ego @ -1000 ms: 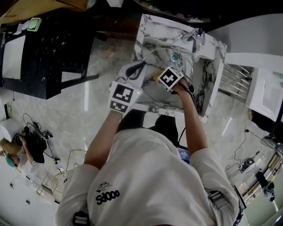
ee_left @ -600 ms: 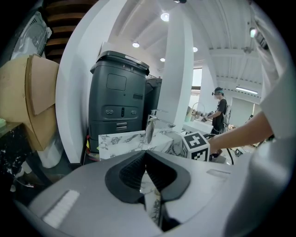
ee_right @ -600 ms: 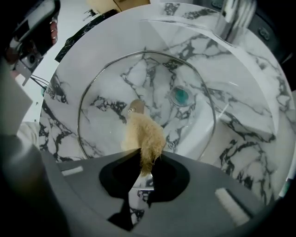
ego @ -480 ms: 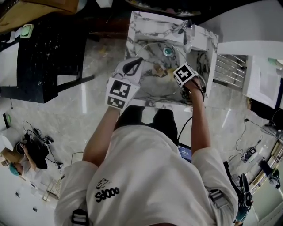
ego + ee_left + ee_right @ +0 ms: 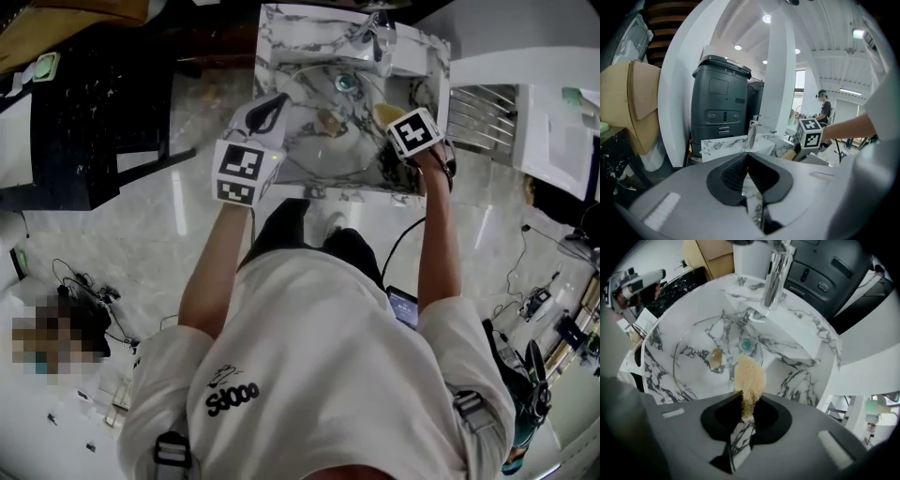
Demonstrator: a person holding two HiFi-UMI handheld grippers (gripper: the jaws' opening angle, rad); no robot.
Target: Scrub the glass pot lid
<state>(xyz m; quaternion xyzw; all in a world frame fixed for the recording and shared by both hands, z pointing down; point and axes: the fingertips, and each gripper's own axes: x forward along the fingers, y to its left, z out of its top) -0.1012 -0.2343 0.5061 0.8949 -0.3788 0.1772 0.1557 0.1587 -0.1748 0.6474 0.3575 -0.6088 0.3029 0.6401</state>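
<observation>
- In the marble sink [image 5: 806,352], the glass pot lid [image 5: 691,359] lies flat in the basin with its brownish knob [image 5: 716,356] up, just beside the teal drain [image 5: 747,345].
- The right tongs [image 5: 747,401] are clamped on a tan, fibrous scrubber [image 5: 750,378], which juts out over the right side of the basin.
- The left tongs [image 5: 747,159] are closed tip to tip with nothing between them. They hover at the sink's left edge, pointing level toward the chrome faucet [image 5: 753,133].
- The counter around the basin is the same veined marble.
</observation>
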